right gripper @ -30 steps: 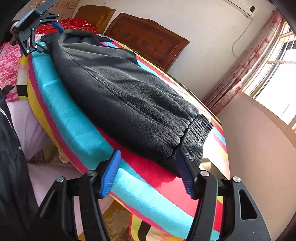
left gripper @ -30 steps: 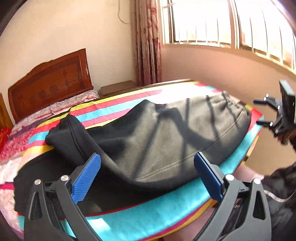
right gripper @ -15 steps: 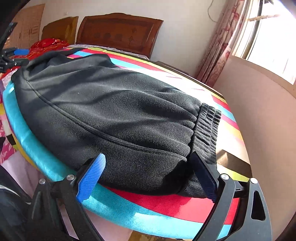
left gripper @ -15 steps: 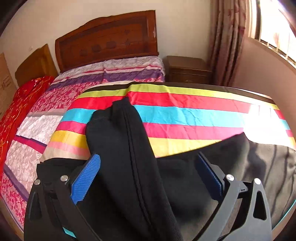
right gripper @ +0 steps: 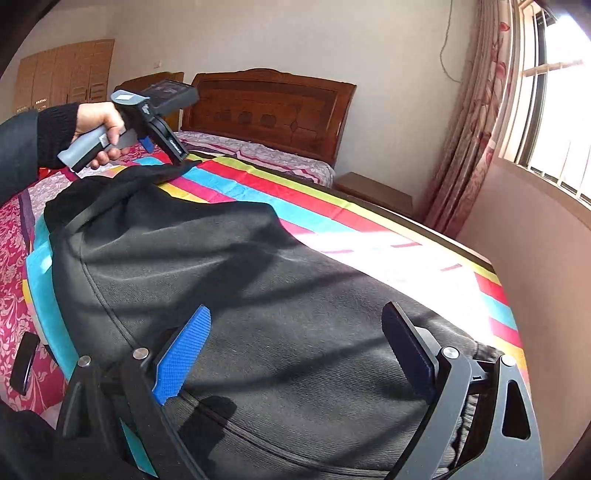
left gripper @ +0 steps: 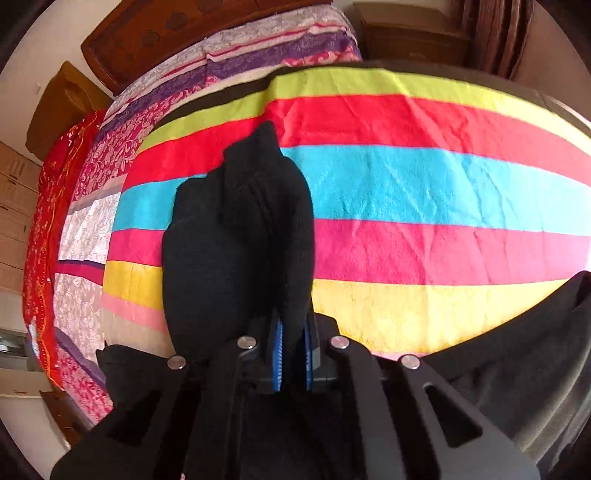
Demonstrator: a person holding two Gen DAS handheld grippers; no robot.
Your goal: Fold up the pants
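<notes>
**Black fleece pinched at one end, the fold only begun**

Left wrist view: the left gripper (left gripper: 293, 349) has its blue pads clamped tight on a bunched corner of the pants (left gripper: 240, 236), which rises dark and rumpled in front of the camera above the striped blanket (left gripper: 424, 184). One pair of pants, one blanket; behind them the bed's wooden headboard (left gripper: 147, 33) and one nightstand (left gripper: 410, 33).

Right wrist view: the right gripper (right gripper: 295, 354) stands wide, nothing between its two pads, hovering over the leg end of the pants (right gripper: 277, 314), which lie spread along the near edge of the blanket (right gripper: 332, 206). Farther off, a hand (right gripper: 99, 125) holds the left gripper (right gripper: 181, 157) down on the pants' far corner. Two grippers, one hand in sight.

Judging from this, the pants are laid out flat and one end is gripped; no fold is finished, so the far end probably has to come across, and the later folds remain
</notes>
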